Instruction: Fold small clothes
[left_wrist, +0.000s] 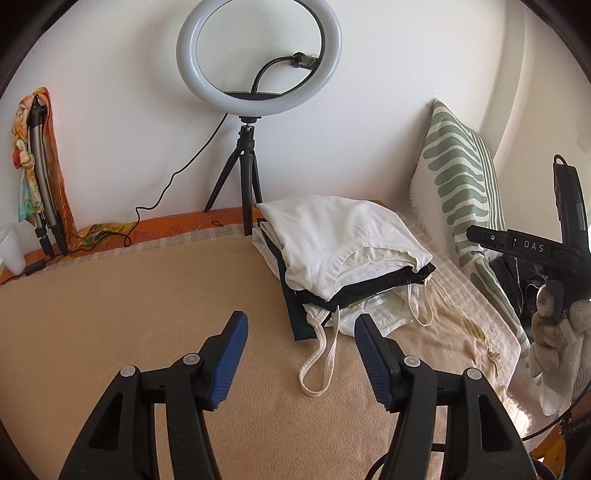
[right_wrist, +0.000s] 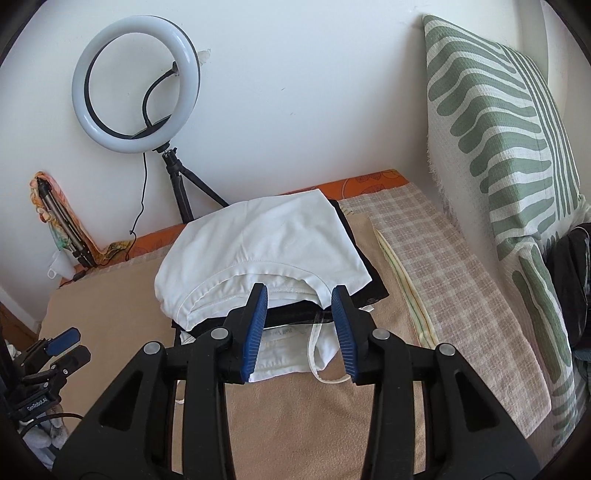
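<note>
Clothes (right_wrist: 258, 251) lie stacked just ahead of right claw (right_wrist: 299, 291), white top uppermost, straps (left_wrist: 321, 354) trailing toward left claw (left_wrist: 301, 321). Both claws wide, empty; right one poised at stack's near edge, likely to lift the top piece.

Open ground: bare tan blanket (left_wrist: 129, 314) lies left of and in front of the stack of folded clothes (left_wrist: 340, 251).
Back edge: ring light (left_wrist: 258, 59) on its tripod (left_wrist: 243, 184) stands just behind the stack, its cable (left_wrist: 162, 199) trailing left.
Right flank: green-striped cushion (right_wrist: 509, 155) leans on the wall; a checked cloth (right_wrist: 454, 280) strip lies between cushion and stack.
Near snag: a loose strap (left_wrist: 321, 362) loops off the stack onto the blanket.
Far left: folded tripod (left_wrist: 40, 177) wrapped in a scarf, possibly leaning on the wall.
</note>
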